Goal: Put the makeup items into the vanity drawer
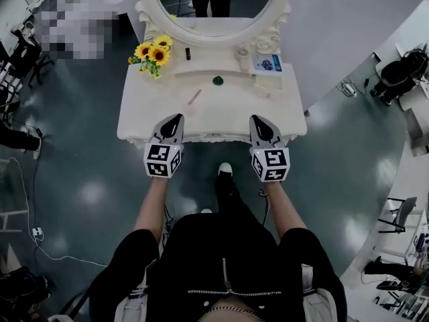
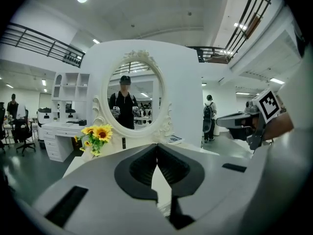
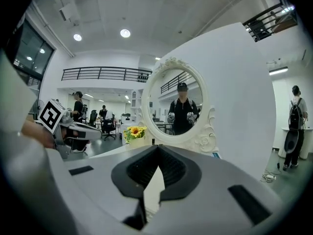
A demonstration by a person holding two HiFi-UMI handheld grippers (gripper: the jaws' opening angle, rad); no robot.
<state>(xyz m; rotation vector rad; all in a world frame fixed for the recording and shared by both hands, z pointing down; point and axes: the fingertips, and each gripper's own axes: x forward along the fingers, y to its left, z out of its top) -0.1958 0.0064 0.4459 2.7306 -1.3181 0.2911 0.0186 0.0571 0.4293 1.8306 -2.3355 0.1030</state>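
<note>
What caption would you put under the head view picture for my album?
Left claw and right claw, both shut and empty, hover before a white vanity with sunflowers.

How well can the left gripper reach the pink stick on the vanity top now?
Probably yes: the pink stick lies on bare vanity top just ahead of the left gripper, nothing between them, though its fingers are shut.

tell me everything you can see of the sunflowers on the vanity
The sunflowers are a small bunch of blooms with yellow petals and dark brown centres, above green leaves. They look artificial. They stand at the back left corner of the white vanity top, just beside the left foot of the ornate mirror frame, with the heads leaning outward. Whether a pot holds them cannot be told. Nothing else touches them.
</note>
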